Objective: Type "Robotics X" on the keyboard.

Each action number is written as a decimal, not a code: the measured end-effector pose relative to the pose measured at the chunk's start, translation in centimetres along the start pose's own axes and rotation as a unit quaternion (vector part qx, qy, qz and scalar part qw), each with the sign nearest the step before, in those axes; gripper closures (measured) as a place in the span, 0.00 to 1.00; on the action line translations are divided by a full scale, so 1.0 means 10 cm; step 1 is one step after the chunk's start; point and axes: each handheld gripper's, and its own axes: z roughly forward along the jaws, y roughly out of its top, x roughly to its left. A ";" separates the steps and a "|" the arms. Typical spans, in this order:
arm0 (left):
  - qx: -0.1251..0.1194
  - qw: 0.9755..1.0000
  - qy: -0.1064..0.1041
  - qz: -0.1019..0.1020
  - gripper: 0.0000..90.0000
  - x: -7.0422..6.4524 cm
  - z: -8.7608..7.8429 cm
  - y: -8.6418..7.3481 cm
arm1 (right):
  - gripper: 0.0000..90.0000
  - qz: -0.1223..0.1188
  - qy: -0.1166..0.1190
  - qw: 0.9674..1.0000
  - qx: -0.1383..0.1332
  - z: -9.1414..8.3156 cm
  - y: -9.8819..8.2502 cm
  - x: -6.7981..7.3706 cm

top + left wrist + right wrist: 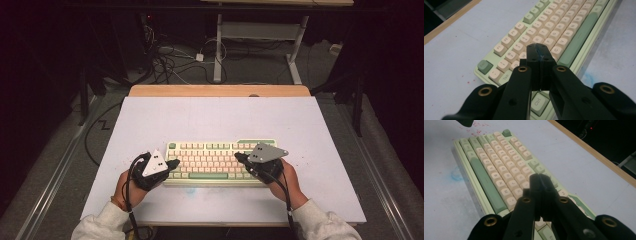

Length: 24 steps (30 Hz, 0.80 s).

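While jaws pressed together — both hand-held grippers (172, 164) (238, 157) over keyboard (210, 162).

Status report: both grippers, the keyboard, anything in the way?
Left gripper shut, over the keyboard's left end. Right gripper shut, over its right end. Nothing held. No obstruction on the table.

- A white rectangular tabletop (215, 117) with a light wooden far edge (220, 90) bore red specks (477, 124) and a blue smudge (456, 175).
- Tangled black and white cables (172, 62) lay on the grey floor beyond, beside a white metal table frame (260, 35).
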 end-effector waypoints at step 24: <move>0.022 0.998 -0.047 0.029 0.97 -0.14 0.39 0.32 | 1.00 0.000 0.000 1.000 0.000 -0.05 0.00 -0.02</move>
